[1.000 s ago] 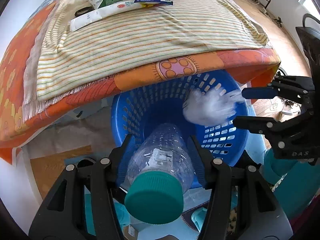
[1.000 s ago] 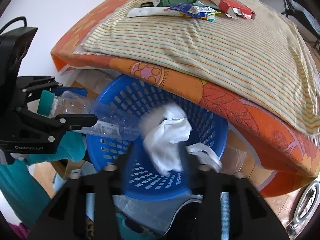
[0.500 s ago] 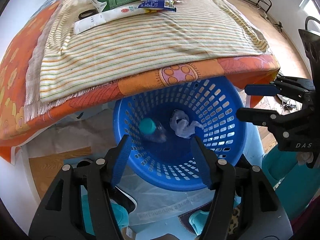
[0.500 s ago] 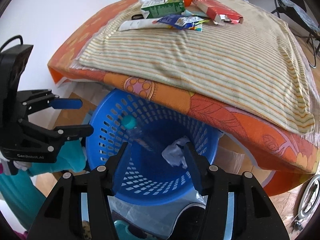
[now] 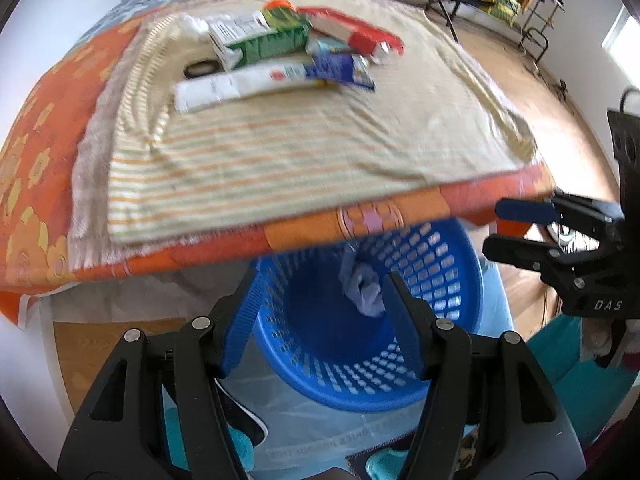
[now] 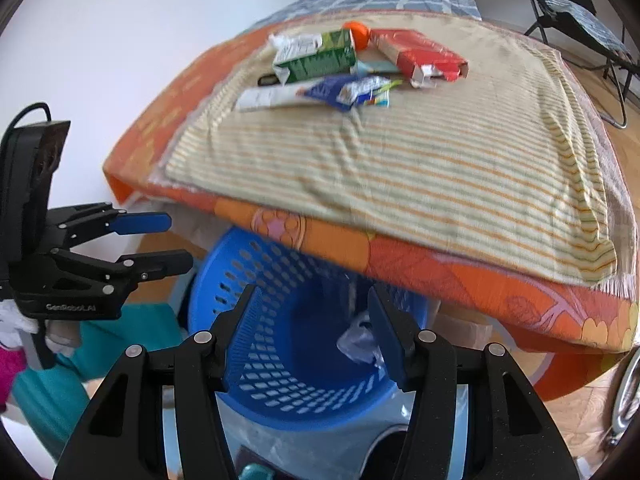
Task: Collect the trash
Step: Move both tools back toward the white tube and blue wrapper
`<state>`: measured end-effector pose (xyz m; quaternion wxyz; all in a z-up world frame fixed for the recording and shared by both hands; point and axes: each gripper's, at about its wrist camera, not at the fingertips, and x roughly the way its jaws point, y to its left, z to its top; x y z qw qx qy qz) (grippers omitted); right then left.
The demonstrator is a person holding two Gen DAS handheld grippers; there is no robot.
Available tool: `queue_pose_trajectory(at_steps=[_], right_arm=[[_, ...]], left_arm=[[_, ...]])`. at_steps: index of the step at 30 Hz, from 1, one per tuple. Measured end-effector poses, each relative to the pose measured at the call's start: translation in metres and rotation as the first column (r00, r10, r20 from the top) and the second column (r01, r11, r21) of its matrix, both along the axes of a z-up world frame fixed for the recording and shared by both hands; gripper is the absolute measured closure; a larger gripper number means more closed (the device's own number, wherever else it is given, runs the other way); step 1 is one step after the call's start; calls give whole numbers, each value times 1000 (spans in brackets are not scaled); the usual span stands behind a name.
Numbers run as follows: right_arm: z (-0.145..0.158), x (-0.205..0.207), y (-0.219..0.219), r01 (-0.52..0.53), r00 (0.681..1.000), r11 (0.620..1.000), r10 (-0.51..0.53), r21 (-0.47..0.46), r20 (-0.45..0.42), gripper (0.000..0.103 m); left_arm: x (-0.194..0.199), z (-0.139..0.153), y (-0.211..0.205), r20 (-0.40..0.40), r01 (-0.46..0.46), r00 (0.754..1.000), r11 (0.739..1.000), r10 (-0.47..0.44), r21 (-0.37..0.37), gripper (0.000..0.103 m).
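A blue perforated basket (image 5: 436,280) (image 6: 240,292) stands on the floor under the bed's edge, with a crumpled white plastic bag (image 5: 362,284) (image 6: 356,340) inside. My left gripper (image 5: 320,316) is open and empty above the basket; it also shows at the left of the right wrist view (image 6: 160,238). My right gripper (image 6: 310,330) is open and empty above the basket, and shows at the right of the left wrist view (image 5: 504,228). On the striped cloth lie a green carton (image 5: 264,40) (image 6: 316,58), a white tube (image 5: 240,86) (image 6: 272,98), a blue wrapper (image 5: 340,70) (image 6: 344,90) and a red box (image 5: 352,36) (image 6: 420,58).
The bed (image 5: 36,184) (image 6: 480,280) with orange cover overhangs the basket's far rim. An orange cap (image 6: 357,32) lies behind the carton. A folding chair (image 6: 580,12) stands on the wooden floor at the far right. A white wall runs along the left.
My left gripper let go of the clear bottle and my right let go of the white bag; both fell into the basket. Both grippers have since risen and tilted up toward the bed.
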<state>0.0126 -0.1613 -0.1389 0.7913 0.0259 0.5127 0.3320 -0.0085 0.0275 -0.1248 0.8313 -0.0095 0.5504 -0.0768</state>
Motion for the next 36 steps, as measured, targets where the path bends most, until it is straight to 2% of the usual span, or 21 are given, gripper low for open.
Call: queue_pose_trajectory(at_steps=[9, 13, 15, 18, 22, 24, 28, 36], right_arm=[[21, 33, -12, 87, 996, 992, -88, 95, 13, 48], [31, 51, -14, 118, 992, 984, -124, 131, 35, 38], [37, 60, -15, 134, 989, 979, -142, 151, 44, 38], [44, 72, -17, 145, 985, 977, -157, 158, 66, 38], [51, 86, -18, 149, 981, 976, -166, 158, 98, 38], [52, 95, -17, 151, 981, 975, -168, 163, 98, 38], [48, 113, -15, 170, 983, 964, -181, 203, 38, 37], [15, 152, -4, 238, 964, 930, -193, 280, -181, 37]], left_arm=[[36, 31, 21, 71, -80, 994, 996, 83, -41, 40], [56, 44, 27, 98, -97, 990, 994, 102, -55, 39], [67, 49, 33, 110, -103, 988, 992, 111, -70, 38], [86, 52, 46, 122, -124, 983, 988, 135, -89, 30], [107, 48, 61, 125, -153, 979, 985, 162, -79, 30], [119, 43, 69, 115, -171, 977, 980, 182, -97, 30], [139, 33, 81, 86, -204, 972, 969, 218, -141, 30], [180, 6, 85, 5, -223, 973, 947, 230, -230, 30]])
